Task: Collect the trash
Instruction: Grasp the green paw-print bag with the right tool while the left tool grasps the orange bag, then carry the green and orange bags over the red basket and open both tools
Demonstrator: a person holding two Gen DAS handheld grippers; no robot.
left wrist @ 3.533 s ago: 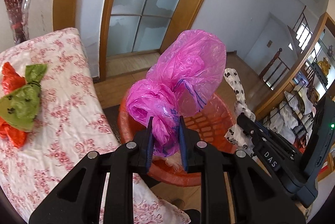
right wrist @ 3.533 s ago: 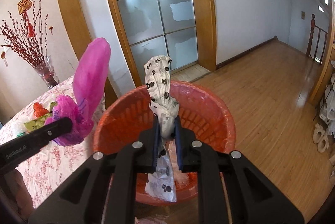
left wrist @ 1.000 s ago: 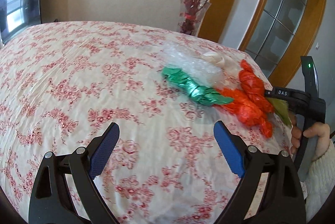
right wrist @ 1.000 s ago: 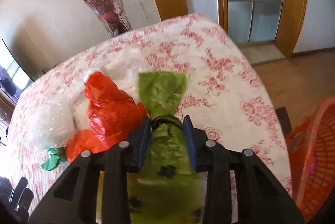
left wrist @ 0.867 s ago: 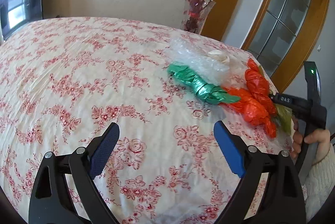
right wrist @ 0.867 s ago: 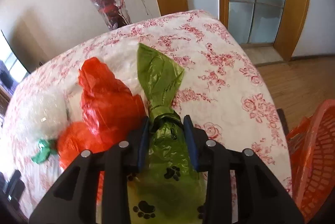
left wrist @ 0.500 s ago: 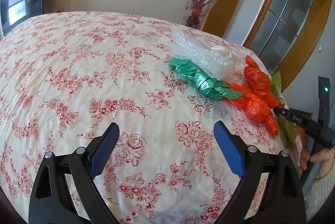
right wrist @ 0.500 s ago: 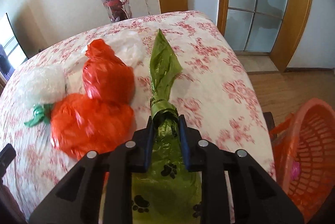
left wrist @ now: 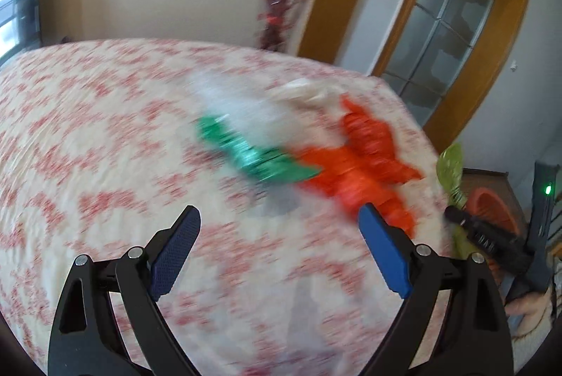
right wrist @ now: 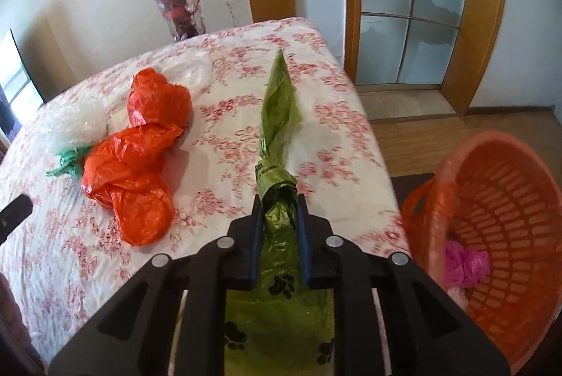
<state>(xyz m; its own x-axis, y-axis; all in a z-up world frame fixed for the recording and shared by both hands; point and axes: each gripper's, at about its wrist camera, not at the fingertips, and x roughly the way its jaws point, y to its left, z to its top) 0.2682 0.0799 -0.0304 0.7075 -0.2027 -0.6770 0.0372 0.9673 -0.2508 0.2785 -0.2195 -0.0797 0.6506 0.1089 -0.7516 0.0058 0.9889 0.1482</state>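
Observation:
My right gripper is shut on a light green paw-print bag and holds it above the flowered bed; the bag also shows in the left wrist view. An orange basket stands to its right with a pink bag inside. My left gripper is wide open and empty above the bed, short of the orange bags and the dark green bag. The orange bags lie left of my right gripper.
Clear crumpled plastic and a white bag lie behind the orange bags. A vase with red branches stands beyond the bed. A glass door and wooden floor are on the right.
My right gripper has lifted the light green bag off the bed and drawn back toward the basket. My left gripper, still open, has moved toward the orange and green bags; its view is blurred.

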